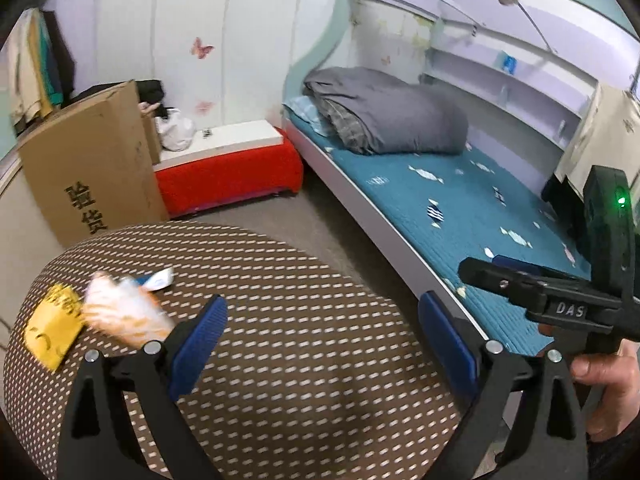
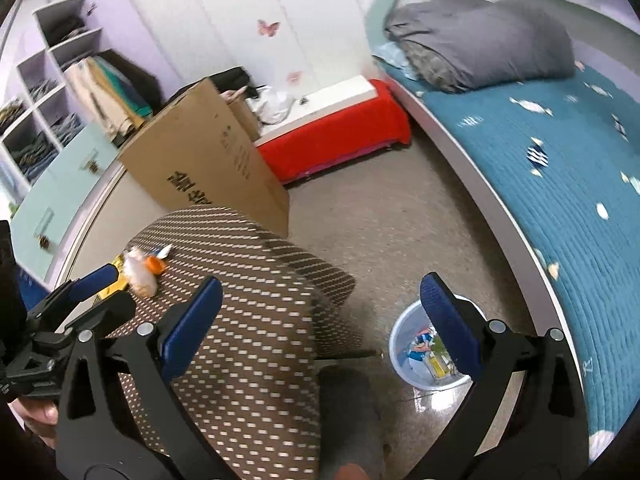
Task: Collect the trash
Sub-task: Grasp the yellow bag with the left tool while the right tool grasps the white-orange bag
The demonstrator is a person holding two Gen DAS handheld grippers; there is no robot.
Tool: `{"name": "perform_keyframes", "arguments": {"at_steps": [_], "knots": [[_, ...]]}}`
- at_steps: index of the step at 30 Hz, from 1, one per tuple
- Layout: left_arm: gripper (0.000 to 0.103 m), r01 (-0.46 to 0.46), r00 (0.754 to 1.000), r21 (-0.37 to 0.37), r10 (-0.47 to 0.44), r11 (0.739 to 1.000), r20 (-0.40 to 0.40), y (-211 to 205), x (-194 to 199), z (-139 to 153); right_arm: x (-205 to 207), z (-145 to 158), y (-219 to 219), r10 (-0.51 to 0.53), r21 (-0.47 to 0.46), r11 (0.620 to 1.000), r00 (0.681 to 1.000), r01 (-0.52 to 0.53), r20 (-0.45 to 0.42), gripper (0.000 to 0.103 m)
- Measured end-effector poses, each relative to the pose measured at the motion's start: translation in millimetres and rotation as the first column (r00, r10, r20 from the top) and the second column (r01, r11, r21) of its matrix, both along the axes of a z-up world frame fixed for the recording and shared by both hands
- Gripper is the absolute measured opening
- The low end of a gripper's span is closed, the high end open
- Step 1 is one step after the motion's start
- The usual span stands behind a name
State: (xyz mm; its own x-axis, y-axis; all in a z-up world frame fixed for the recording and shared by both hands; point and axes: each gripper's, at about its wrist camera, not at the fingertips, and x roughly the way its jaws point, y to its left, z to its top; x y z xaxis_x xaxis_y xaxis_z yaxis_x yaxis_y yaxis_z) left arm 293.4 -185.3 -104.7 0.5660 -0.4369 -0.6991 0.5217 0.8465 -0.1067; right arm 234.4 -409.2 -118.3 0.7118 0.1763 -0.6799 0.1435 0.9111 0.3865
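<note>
A: On our patterned stool [image 1: 280, 300], the wrapper pile [image 1: 124, 312] lies forward-left of the left tongs [image 1: 320, 332], long axis pointing toward them.
B: Left tongs are nearer; the right tongs [image 2: 320, 328] hover by the bin [image 2: 400, 344]. Both gape, empty.

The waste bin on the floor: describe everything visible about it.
The waste bin is a small round pail, pale blue-white and plastic-looking, standing upright and open on the grey floor between the dotted brown seat and the bed. Colourful wrappers, blue, yellow and green, already lie inside. The right gripper's finger hides part of its rim. It shows only in the right wrist view.
</note>
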Motion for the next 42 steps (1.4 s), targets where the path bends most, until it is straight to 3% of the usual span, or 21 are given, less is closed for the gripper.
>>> {"name": "perform_keyframes", "arguments": {"at_steps": [10,19,23,28,29,30,31,32,33,34,40,42], "knots": [[0.094,-0.182,0.983,0.001,0.182,0.983,0.007,111.9,6.6,-7.9,40.6,13.0,93.0,0.209,-0.049,0.977,0.978,-0.208,0.006,0.097],[0.094,-0.358,0.934,0.038,0.358,0.933,0.009,218.6,37.5,-24.1,91.4,1.5,194.7,0.417,-0.120,0.900,0.908,-0.419,-0.043,0.097],[0.094,-0.370,0.929,0.095,0.371,0.924,0.017,241.7,64.5,-34.8,114.5,-3.9,227.5,0.483,-0.131,0.864,0.874,-0.487,-0.063,0.097],[0.094,-0.324,0.945,0.157,0.326,0.933,0.015,245.2,100.6,-50.6,143.6,-23.6,260.3,0.531,-0.132,0.830,0.840,-0.542,-0.110,0.096],[0.094,-0.302,0.952,0.169,0.306,0.938,0.006,244.2,108.3,-55.4,146.9,-28.0,263.0,0.531,-0.136,0.828,0.839,-0.544,-0.119,0.094],[0.094,-0.287,0.957,0.177,0.291,0.942,0.000,243.4,113.0,-59.6,150.2,-33.6,266.6,0.532,-0.136,0.826,0.836,-0.547,-0.132,0.081],[0.094,-0.275,0.960,0.191,0.280,0.942,-0.003,241.2,119.4,-64.7,152.3,-41.8,268.8,0.535,-0.123,0.823,0.830,-0.554,-0.158,0.057],[0.093,-0.267,0.962,0.198,0.274,0.943,-0.010,239.9,120.8,-68.1,152.0,-47.4,269.1,0.535,-0.110,0.823,0.827,-0.557,-0.174,0.043],[0.089,-0.257,0.964,0.196,0.266,0.946,-0.022,238.2,121.9,-71.2,148.4,-49.1,267.1,0.536,-0.097,0.827,0.828,-0.554,-0.167,0.037],[0.074,-0.243,0.966,0.186,0.255,0.952,-0.042,237.1,122.6,-73.5,141.0,-48.9,264.5,0.535,-0.093,0.829,0.831,-0.551,-0.152,0.034],[0.060,-0.245,0.964,0.142,0.256,0.959,-0.066,237.8,107.5,-79.8,88.0,-51.1,257.3,0.551,-0.137,0.811,0.821,-0.569,-0.148,0.034],[0.055,-0.258,0.961,0.121,0.268,0.959,-0.071,241.4,100.1,-78.4,74.7,-52.0,254.6,0.557,-0.148,0.804,0.816,-0.576,-0.152,0.041]]}}
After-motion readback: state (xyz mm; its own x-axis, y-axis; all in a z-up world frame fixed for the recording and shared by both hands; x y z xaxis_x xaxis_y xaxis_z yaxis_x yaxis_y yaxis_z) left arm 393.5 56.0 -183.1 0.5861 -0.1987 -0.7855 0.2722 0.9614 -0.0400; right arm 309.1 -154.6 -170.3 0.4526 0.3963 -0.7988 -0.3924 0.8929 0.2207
